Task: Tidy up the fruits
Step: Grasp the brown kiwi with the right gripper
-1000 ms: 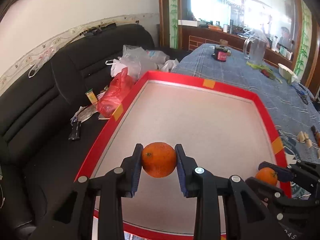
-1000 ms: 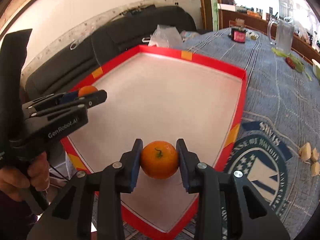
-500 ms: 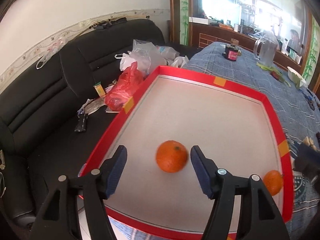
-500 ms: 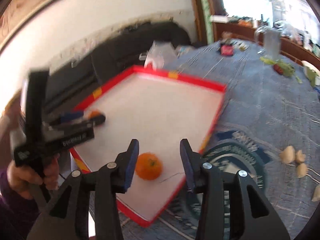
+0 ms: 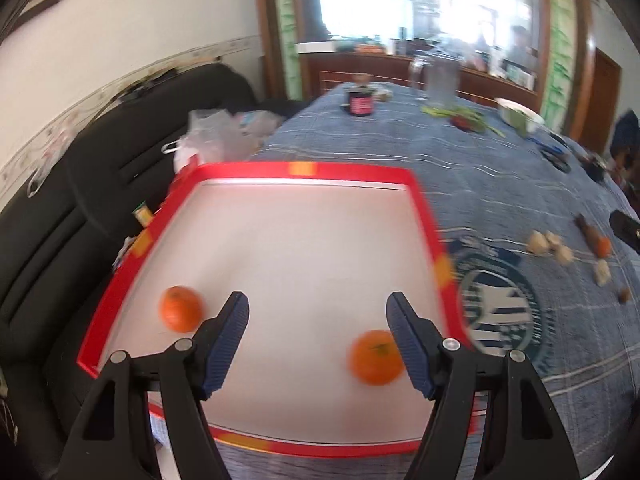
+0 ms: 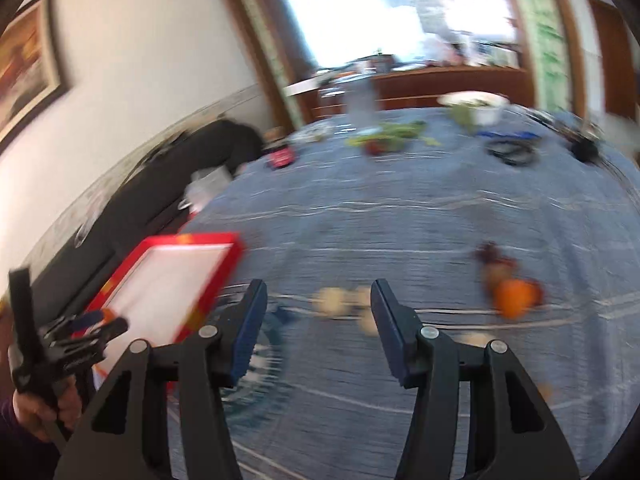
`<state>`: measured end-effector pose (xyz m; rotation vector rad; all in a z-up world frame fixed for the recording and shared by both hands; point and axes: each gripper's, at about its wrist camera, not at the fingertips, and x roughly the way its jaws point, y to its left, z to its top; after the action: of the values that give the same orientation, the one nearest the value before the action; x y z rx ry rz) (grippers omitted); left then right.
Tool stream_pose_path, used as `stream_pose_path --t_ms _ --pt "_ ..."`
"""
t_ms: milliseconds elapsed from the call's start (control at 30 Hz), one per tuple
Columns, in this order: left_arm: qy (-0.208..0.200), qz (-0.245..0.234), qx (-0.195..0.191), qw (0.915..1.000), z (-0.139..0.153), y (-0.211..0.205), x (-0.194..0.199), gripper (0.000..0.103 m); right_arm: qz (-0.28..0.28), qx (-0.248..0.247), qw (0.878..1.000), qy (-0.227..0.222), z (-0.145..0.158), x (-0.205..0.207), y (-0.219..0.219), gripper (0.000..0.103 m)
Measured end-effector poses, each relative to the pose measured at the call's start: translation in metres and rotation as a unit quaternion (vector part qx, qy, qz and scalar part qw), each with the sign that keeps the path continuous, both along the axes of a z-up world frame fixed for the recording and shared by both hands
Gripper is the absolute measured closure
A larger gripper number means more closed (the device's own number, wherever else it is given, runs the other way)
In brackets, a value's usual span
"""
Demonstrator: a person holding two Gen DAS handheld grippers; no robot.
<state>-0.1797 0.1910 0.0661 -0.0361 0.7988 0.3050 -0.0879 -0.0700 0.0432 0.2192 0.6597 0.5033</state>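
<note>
Since two oranges (image 5: 181,308) (image 5: 376,357) are lodged apart in the red-rimmed tray (image 5: 424,208), presumably for collection, the left gripper (image 5: 318,334) and right gripper (image 6: 316,322) are held wide and empty, the latter aimed toward a loose orange (image 6: 514,298) on the tablecloth (image 6: 400,216).

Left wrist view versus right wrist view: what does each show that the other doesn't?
Only the left wrist view shows two oranges, one near the tray's left rim, one beside the open left gripper. Only the right wrist view shows the open right gripper above bare tablecloth. Both show the red tray, a third orange outside it, and pale chunks nearby.
</note>
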Motion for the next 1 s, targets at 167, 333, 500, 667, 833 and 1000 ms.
stream_pose_path --t_ms 167,333,500,667,833,1000 --pt "0.0 -0.056 0.009 0.9984 0.005 -0.042 0.009 0.026 -0.077 0.036 0.996 0.034 -0.01 0.009 -0.082 0.048" --pt "0.01 -0.104 0.011 0.9945 0.0 -0.076 0.014 0.025 -0.138 0.05 0.987 0.068 -0.022 0.022 -0.14 0.048" --pt "0.033 -0.127 0.015 0.9912 -0.01 -0.092 0.016 0.025 -0.154 0.068 0.982 0.081 -0.035 0.027 -0.155 0.048" --pt "0.036 -0.117 0.014 0.9924 -0.011 -0.09 0.018 0.025 -0.125 0.024 0.989 0.069 -0.032 0.03 -0.131 0.048" --pt "0.04 -0.113 0.01 0.9928 -0.014 -0.088 0.02 0.025 -0.118 0.012 0.99 0.075 -0.039 0.03 -0.126 0.048" --pt "0.046 -0.115 0.008 0.9923 -0.018 -0.089 0.023 0.025 -0.102 -0.036 0.991 0.084 -0.042 0.015 -0.117 0.052"
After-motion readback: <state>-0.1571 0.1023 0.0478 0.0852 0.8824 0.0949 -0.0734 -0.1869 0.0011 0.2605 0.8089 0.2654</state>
